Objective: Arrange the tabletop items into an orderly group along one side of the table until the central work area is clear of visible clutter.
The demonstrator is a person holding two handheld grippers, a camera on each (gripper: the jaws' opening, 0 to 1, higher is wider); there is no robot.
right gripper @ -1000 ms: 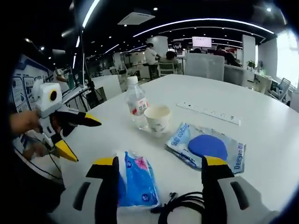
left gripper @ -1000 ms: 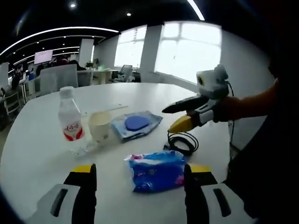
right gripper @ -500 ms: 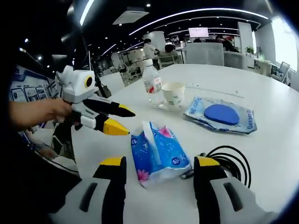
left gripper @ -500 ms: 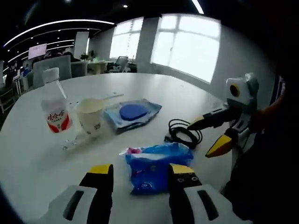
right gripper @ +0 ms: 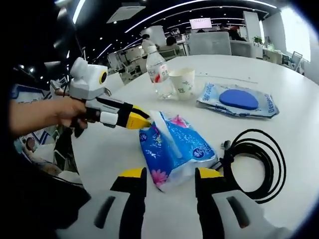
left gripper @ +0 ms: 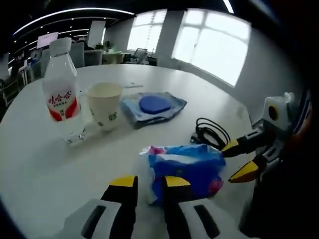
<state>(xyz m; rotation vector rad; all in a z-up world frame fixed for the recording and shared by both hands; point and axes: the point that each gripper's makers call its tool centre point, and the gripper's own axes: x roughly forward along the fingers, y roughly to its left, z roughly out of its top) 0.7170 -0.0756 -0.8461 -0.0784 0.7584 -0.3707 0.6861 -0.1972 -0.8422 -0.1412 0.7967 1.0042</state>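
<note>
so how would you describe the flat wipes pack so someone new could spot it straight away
On the round white table, look past the crinkled blue tissue pack and the coiled black cable. The wipes pack lies flat beside the paper cup and water bottle. It alone is a flat pale blue pouch with a dark blue oval lid on top.

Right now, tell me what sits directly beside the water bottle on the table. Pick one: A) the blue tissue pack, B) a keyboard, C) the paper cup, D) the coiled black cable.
C: the paper cup stands right next to the water bottle, while the black cable and the blue tissue pack lie farther off, nearer the grippers.
</note>
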